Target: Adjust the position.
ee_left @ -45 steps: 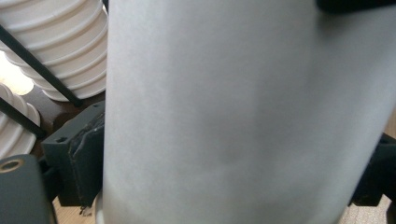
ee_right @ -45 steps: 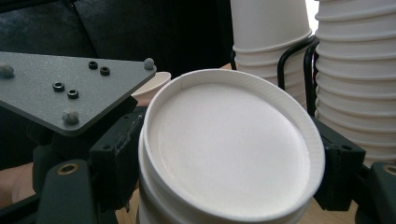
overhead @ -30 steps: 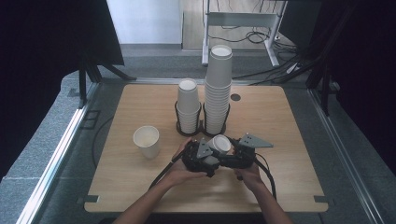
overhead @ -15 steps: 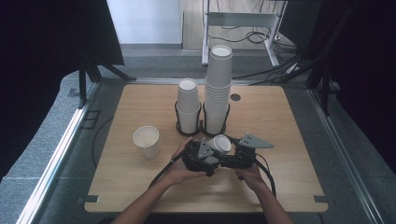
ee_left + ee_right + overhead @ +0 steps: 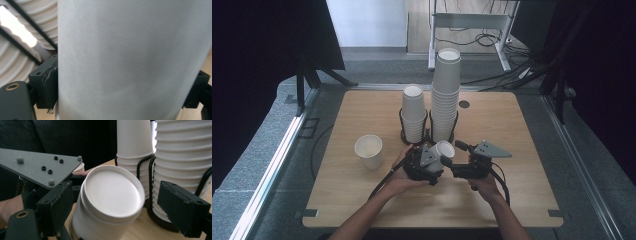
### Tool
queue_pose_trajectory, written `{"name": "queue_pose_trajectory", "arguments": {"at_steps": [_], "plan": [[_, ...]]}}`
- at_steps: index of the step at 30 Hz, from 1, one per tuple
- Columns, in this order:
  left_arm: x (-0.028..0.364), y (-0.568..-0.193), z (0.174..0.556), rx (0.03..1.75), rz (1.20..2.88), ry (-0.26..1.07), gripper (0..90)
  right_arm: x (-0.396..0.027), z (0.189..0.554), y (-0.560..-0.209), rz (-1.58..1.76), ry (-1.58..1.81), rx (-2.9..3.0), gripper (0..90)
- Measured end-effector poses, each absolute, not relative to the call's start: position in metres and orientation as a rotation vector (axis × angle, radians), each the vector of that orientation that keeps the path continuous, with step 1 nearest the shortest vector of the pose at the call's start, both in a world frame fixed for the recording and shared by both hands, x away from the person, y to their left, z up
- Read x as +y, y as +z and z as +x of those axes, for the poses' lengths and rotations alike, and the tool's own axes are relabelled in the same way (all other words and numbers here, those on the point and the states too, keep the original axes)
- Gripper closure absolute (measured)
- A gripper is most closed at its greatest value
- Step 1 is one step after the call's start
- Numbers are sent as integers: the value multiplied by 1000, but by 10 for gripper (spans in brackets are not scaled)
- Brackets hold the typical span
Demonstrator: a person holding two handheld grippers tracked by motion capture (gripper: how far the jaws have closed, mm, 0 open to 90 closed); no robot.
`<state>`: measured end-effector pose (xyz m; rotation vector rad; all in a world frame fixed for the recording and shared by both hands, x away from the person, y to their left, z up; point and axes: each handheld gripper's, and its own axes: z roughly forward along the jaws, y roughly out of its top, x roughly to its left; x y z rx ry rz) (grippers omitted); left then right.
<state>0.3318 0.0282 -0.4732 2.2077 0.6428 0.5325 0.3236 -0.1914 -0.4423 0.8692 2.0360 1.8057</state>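
Observation:
A white paper cup (image 5: 443,150) lies tilted on its side above the table's front middle, its closed base towards my right hand. My left gripper (image 5: 437,156) is shut on the cup's wall (image 5: 130,60); its fingers (image 5: 46,85) press on both sides and have just been closing. My right gripper (image 5: 451,153) reaches in from the right around the cup's base (image 5: 112,195). Its jaws have just been opening, and the right-hand finger (image 5: 182,207) stands clear of the cup. The left gripper's grey plate (image 5: 37,167) shows behind the cup.
A single upright paper cup (image 5: 369,151) stands at the left. Just behind my hands, a short cup stack (image 5: 413,112) and a tall stack (image 5: 446,95) sit in black wire holders. The wooden table (image 5: 522,130) has a small hole (image 5: 464,104) at the back.

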Motion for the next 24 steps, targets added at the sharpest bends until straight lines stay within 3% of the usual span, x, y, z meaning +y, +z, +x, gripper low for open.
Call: {"name": "queue_pose_trajectory", "arguments": {"at_steps": [24], "plan": [[29, -455, 340, 614, 2276, 689, 118, -196, 346, -403, 679, 1443, 2325, 140]]}}
